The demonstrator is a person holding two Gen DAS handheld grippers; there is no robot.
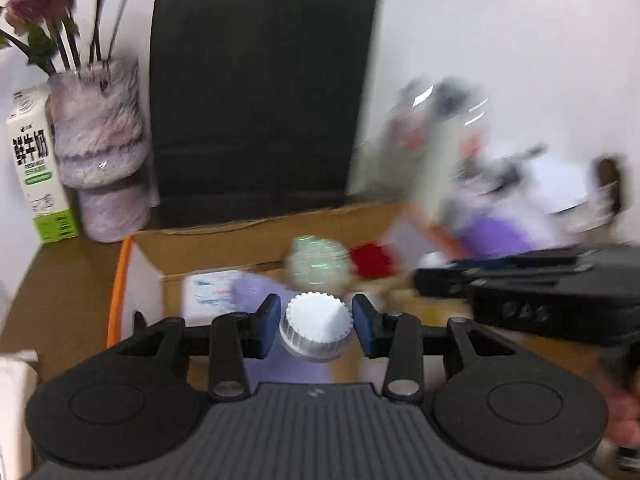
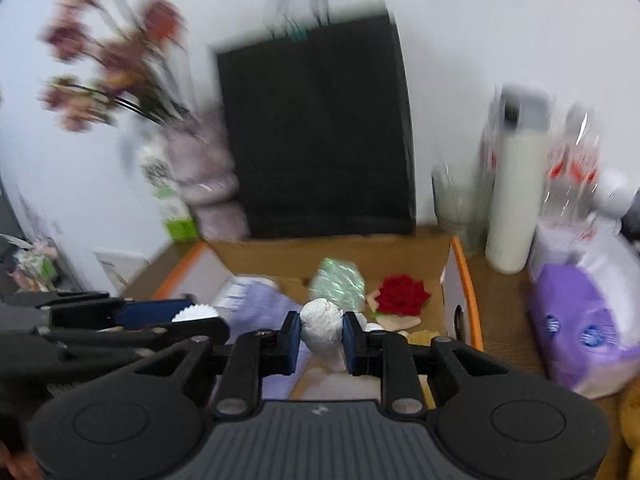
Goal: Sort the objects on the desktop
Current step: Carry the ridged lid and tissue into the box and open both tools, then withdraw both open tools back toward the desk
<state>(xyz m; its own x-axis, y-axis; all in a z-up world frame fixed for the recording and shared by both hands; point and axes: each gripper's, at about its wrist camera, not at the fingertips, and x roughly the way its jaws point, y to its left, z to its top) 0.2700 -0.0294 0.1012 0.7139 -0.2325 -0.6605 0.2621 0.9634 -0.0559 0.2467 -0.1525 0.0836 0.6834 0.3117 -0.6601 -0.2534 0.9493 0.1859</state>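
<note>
Left claw (image 1: 316, 330) is gaping around a cap (image 1: 316, 330), unclamped; right claw (image 2: 321, 336) is pinching a wad (image 2: 321, 330). The cap risks dropping outside the box (image 2: 332, 252).

Cardboard box (image 2: 460, 280) as landmark: paper bag (image 2: 316, 128) behind it, vase (image 1: 100, 152) and milk carton (image 1: 38, 168) behind-left, bottle (image 2: 514, 184) and tissue pack (image 2: 580, 320) right, rose (image 2: 402, 294) inside.

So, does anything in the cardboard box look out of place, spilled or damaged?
Nothing looks spilled or broken. The cardboard box holds a loose mix: a red fabric rose, an iridescent wrapped bundle and something lilac. The left gripper has its jaws around a ribbed white cap, without clearly touching it. Blur hides finer detail.
</note>
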